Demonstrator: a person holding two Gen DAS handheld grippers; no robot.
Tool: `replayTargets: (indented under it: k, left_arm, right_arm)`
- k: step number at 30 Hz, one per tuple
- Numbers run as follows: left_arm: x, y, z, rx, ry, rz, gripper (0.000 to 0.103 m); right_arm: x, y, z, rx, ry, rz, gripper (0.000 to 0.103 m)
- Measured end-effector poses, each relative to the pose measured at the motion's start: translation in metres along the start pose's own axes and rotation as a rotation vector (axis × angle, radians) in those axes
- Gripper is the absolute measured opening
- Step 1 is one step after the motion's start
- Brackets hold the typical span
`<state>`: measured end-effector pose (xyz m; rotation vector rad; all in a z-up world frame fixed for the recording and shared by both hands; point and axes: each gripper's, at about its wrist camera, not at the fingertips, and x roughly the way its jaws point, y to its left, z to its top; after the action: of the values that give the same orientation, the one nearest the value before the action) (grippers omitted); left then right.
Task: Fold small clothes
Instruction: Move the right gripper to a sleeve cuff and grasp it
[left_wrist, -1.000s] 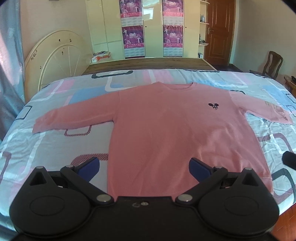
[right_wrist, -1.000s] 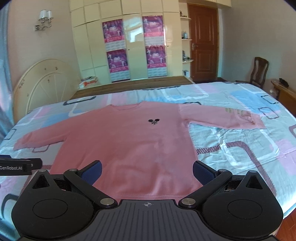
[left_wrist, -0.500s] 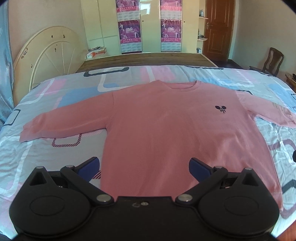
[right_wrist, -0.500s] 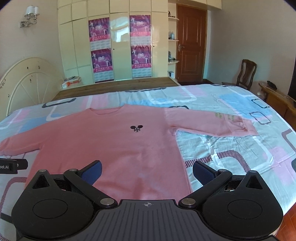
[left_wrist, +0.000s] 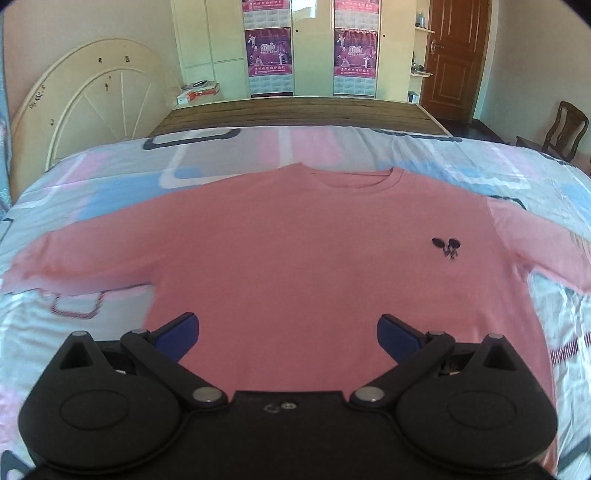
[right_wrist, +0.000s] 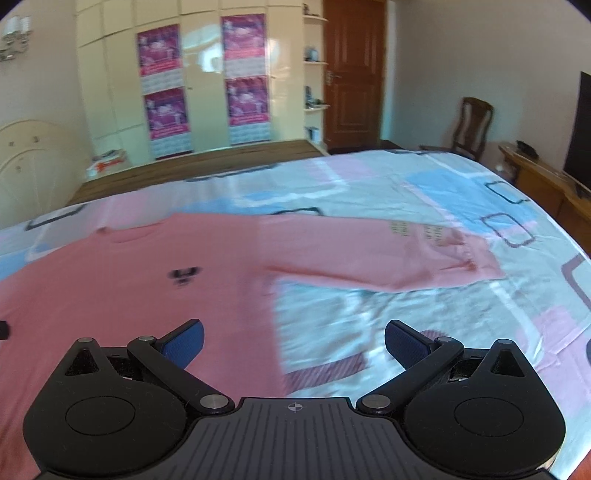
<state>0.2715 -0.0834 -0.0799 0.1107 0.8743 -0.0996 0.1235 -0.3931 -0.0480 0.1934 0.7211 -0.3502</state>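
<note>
Jaws on both the left gripper and the right gripper stand wide and hold nothing, above a pink sweatshirt lying flat, front up, on the bed. Pinching the bedsheet along with a sleeve would likely drag and rumple the fold.

Pink sweater bearing a small black chest emblem, on a bed sheet patterned in pale blue, pink and white blocks with dark outlined rectangles; black grippers carry blue fingers.
</note>
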Motion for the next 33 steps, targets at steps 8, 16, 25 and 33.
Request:
replayTargets:
  k: [8, 16, 25, 33]
  left_arm:
    - [0.052, -0.053, 0.022, -0.016, 0.015, -0.025, 0.102]
    - [0.092, -0.088, 0.037, 0.012, 0.023, -0.006, 0.101]
    - [0.119, -0.1, 0.049, 0.019, 0.042, -0.001, 0.096]
    - [0.129, -0.096, 0.051, 0.031, 0.064, -0.012, 0.088]
  right_arm:
    - [0.059, -0.085, 0.016, 0.083, 0.041, -0.084, 0.102]
    - [0.121, -0.171, 0.028, 0.247, 0.117, -0.15, 0.07]
    - [0.163, -0.229, 0.032, 0.383, 0.168, -0.192, 0.07]
    - [0.171, -0.243, 0.039, 0.458, 0.109, -0.199, 0.022]
